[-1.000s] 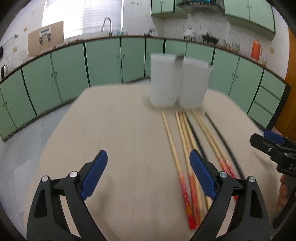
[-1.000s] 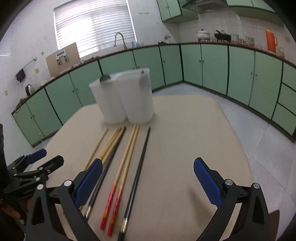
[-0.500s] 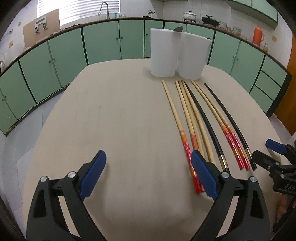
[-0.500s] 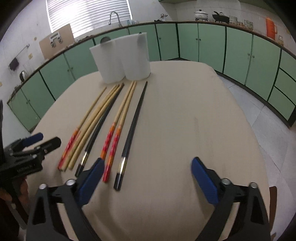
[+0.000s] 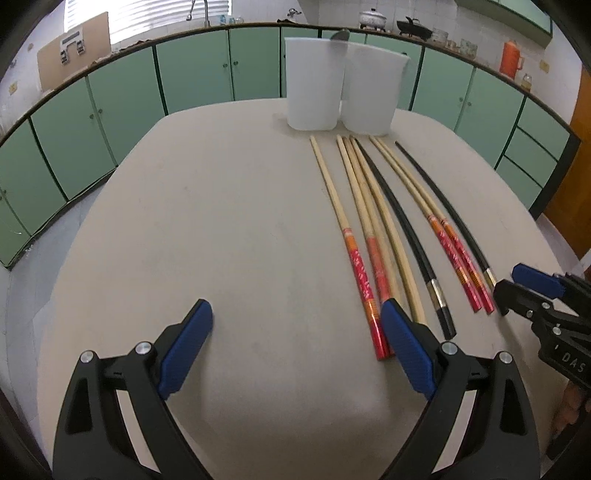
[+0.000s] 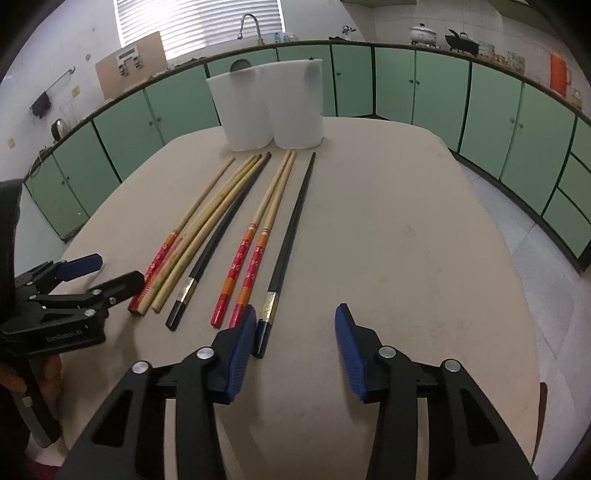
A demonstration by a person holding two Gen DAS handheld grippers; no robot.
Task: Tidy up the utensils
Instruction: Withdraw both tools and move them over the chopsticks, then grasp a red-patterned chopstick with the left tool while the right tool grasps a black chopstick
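Observation:
Several chopsticks [image 5: 373,206] [image 6: 236,206] lie side by side on the beige table [image 5: 221,221] [image 6: 406,240]: bamboo ones with red ends, plain bamboo ones and two black ones with gold bands. Beyond their far tips stand two white containers [image 5: 314,85] [image 6: 295,107]. My left gripper [image 5: 297,325] [image 6: 107,275] is open, its right finger beside the leftmost red ends. My right gripper [image 6: 295,332] [image 5: 508,282] has its jaws closing. The near end of the rightmost black chopstick [image 6: 286,243] lies just inside its left pad [image 6: 240,347], and neither pad presses on it.
A grey utensil tip [image 5: 341,35] sticks out of the containers. Green cabinets [image 5: 192,70] ring the room behind the table. The table's edge drops to a tiled floor [image 6: 535,240] on the right. A hand [image 6: 48,373] holds the left gripper's handle.
Both grippers have come forward and down toward the near ends of the chopsticks. The right gripper's jaws have narrowed from wide open. The chopsticks and containers have not moved.

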